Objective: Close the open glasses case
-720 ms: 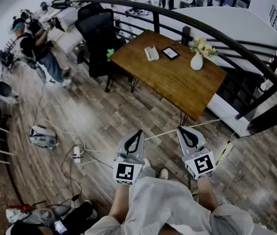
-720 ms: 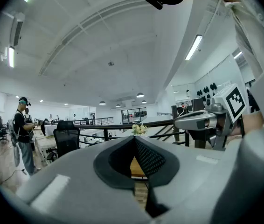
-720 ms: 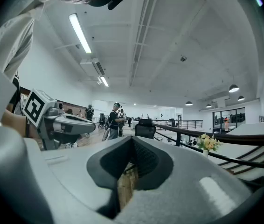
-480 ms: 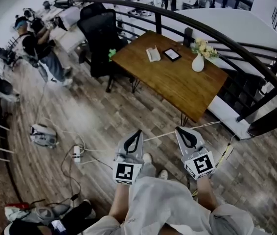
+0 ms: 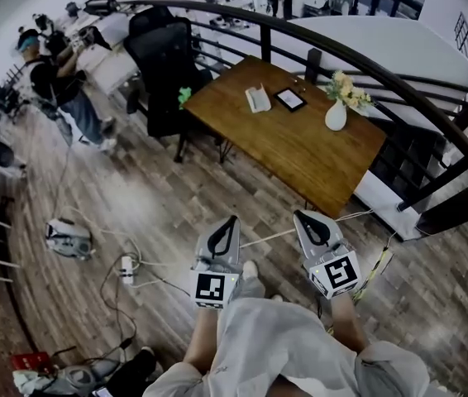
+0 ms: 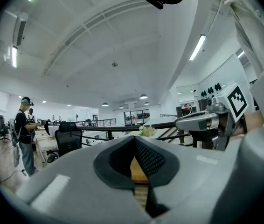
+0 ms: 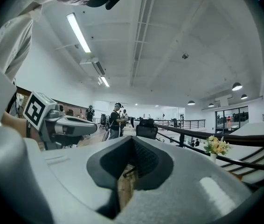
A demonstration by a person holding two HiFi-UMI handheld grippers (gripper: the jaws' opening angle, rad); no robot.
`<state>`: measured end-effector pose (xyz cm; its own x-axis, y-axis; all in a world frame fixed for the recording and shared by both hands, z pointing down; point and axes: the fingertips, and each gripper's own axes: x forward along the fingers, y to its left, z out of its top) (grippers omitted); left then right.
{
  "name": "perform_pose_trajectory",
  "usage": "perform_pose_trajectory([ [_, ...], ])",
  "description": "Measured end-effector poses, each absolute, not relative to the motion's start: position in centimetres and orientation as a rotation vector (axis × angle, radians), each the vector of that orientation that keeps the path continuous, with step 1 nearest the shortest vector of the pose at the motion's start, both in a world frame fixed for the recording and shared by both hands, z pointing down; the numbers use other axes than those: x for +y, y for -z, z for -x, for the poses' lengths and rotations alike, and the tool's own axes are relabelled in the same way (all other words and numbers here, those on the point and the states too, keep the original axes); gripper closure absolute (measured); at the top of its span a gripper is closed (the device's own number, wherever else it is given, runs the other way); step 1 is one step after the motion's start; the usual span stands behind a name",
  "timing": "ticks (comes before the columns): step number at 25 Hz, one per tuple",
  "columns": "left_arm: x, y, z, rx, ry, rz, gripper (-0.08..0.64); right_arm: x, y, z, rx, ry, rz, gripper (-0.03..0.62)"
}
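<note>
The glasses case [image 5: 257, 98] is a small whitish thing lying on the far left part of the wooden table [image 5: 300, 151], too small here to tell how its lid stands. Both grippers hang over the wood floor, well short of the table's near edge. My left gripper [image 5: 231, 222] is shut and holds nothing; in its own view the jaws [image 6: 134, 139] meet at the tips. My right gripper [image 5: 303, 217] is also shut and empty, tips together [image 7: 132, 139]. Each gripper shows in the other's view, the right gripper [image 6: 202, 121] and the left gripper [image 7: 69, 124].
A dark tablet [image 5: 289, 98] and a white vase of flowers [image 5: 336, 112] stand on the table too. A black office chair [image 5: 164, 56] is at its left end, a curved black railing [image 5: 383, 64] behind it. Cables and a power strip [image 5: 126, 265] lie on the floor; a person [image 5: 56, 85] stands far left.
The head view has shifted a little, with the table slightly nearer. Both grippers sit a touch higher in the frame and stay shut. The person at the left has moved slightly.
</note>
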<state>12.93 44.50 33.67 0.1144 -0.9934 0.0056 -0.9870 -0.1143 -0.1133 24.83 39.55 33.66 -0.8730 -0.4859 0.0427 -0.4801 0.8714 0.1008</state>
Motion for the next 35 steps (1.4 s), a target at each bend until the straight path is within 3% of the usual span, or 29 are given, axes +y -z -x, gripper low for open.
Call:
perform_pose_trajectory([
  [18,35.5,-32.3,-2.1,1.956,0.053,2.336,0.540,31.5,-33.5,-14.4,-2.903,0.117,-0.878,0.589],
  [35,27.8,-32.7,3.4,2.006,0.049,2.305,0.540,23.3,-34.2,-8.3,-2.918,0.100,-0.801,0.589],
])
